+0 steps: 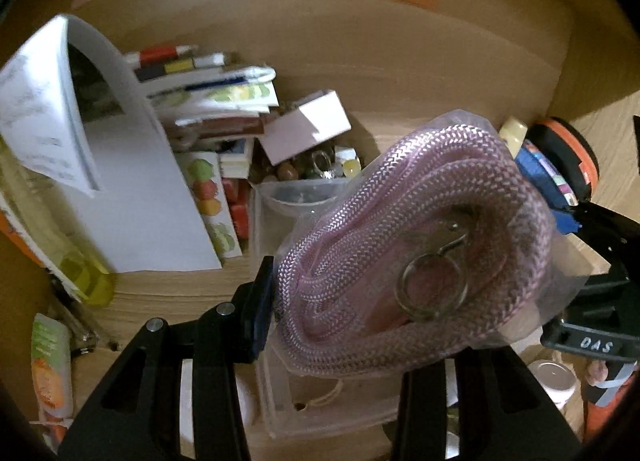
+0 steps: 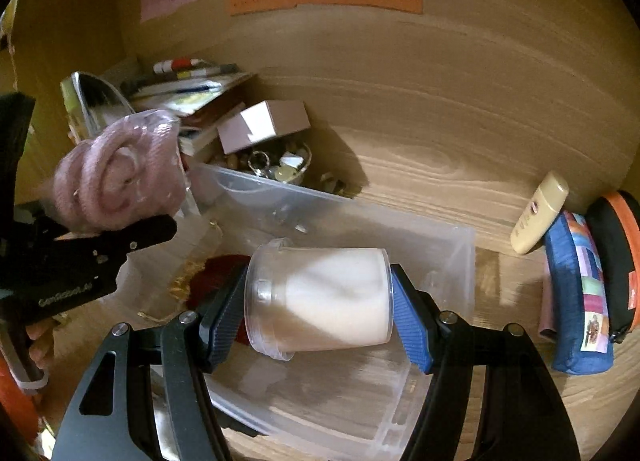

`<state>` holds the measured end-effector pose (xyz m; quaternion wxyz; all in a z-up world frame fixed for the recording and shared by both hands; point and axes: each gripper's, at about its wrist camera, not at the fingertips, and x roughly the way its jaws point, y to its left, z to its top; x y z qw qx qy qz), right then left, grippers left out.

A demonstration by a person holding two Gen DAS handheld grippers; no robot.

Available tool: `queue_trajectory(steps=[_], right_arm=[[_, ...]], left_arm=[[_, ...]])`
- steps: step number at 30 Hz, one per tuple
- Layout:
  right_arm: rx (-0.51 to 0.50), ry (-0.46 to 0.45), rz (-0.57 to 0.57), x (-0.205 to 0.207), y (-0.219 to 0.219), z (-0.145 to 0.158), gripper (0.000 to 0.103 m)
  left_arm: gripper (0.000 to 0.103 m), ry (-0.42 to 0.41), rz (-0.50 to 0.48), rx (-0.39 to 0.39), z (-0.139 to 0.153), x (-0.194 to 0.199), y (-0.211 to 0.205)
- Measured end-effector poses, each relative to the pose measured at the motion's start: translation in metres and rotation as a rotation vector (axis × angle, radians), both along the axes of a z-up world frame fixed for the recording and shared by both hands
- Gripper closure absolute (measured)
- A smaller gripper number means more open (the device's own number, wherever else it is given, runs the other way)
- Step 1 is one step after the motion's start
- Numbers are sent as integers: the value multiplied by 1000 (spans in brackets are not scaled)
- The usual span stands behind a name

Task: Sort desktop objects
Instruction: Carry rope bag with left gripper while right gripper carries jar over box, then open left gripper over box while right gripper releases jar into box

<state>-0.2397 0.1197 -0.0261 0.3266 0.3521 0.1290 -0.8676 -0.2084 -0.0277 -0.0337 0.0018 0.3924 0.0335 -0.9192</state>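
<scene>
I am holding the left tool (image 1: 404, 301) closed on a bagged pink rope (image 1: 420, 245) and the right tool (image 2: 318, 297) clamped on a white jar (image 2: 320, 297) lying sideways, both hanging above the clear bin (image 2: 452, 257), neither yet set down. Inside the bin I am seeing only a red item (image 2: 218, 277) and some straw-like scraps, so I judge sorting barely begun. Behind the bin books (image 1: 216, 101), a pink box (image 1: 308, 129) and beads (image 1: 316, 169) are waiting; right of it, a cream tube (image 2: 540, 213) and pouches (image 2: 580, 293).
</scene>
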Motion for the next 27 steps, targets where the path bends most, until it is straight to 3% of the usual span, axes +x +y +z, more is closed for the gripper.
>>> queue_trajectory(steps=[14,18,21,25,27], right_arm=[[40,-33,16,-4,2,-18,39],[60,-33,22,-3,-1,-20,38],[50,-45,24,-4,0,-20,38],[46,-53,21,-5,1,-20,39],[41,-48,18,-4,1,-19,38]], left_arm=[[61,-62,-47,-57,-25,-11,21],[59,-54,-46,-125,-29,-13,26],[53,-54,-59,-127,-27,-14,29],[30,-9,-58,-117,-20,-6,25],[27,15,-52,-124,-18,0,26]])
